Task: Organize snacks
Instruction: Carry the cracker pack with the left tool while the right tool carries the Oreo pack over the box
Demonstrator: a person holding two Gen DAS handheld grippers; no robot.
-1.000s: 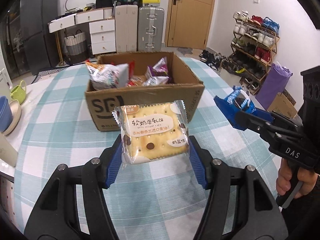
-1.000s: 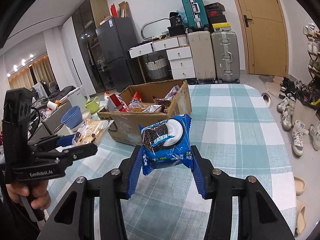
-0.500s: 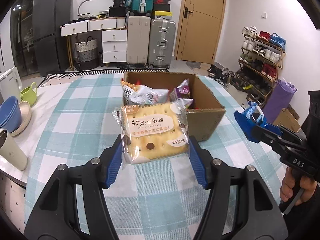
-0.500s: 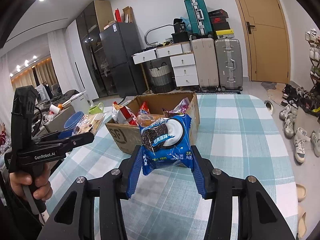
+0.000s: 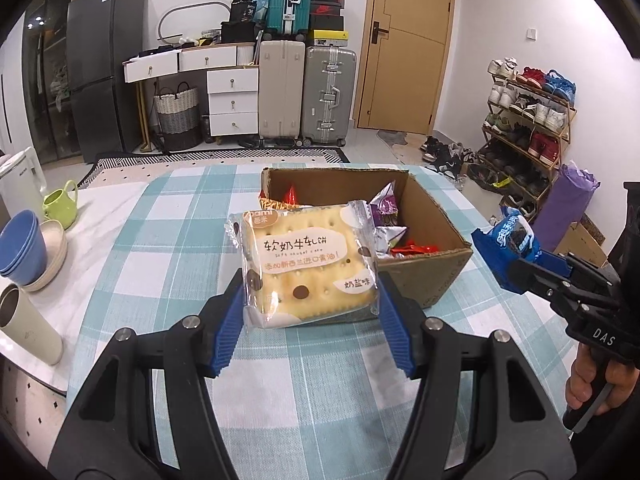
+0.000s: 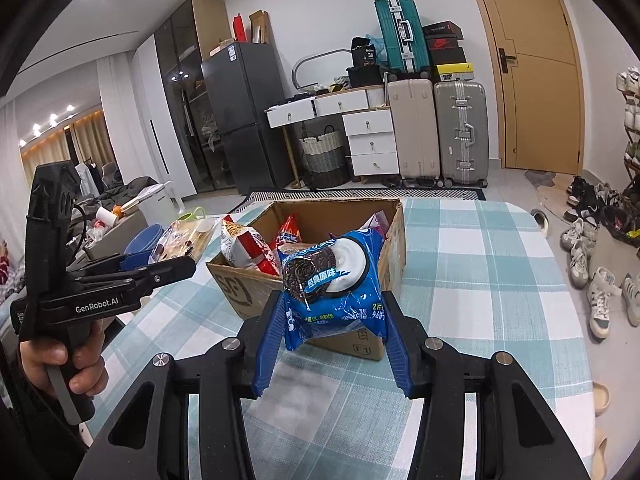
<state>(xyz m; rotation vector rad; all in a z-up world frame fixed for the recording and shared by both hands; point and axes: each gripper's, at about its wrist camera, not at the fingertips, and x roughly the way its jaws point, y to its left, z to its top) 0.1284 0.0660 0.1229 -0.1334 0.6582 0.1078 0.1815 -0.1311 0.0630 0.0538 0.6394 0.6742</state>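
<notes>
My left gripper (image 5: 310, 320) is shut on a square cracker packet (image 5: 308, 268) and holds it above the checked tablecloth, just in front of an open cardboard box (image 5: 432, 220) that holds several snack bags. My right gripper (image 6: 332, 336) is shut on a blue Oreo packet (image 6: 332, 280) and holds it in front of the same box (image 6: 394, 236). The right gripper also shows at the right in the left wrist view (image 5: 520, 256). The left gripper shows at the left in the right wrist view (image 6: 160, 260), level with the box.
Blue and beige bowls (image 5: 24, 248), a green mug (image 5: 60, 204), a beige tumbler (image 5: 28, 328) and a white kettle (image 5: 18, 180) stand at the table's left edge. The table's right edge (image 6: 560, 280) drops to a floor with shoes.
Both grippers have risen and moved back from the box while keeping their packets. The box now sits lower and farther in both views, to the right of the cracker packet.
</notes>
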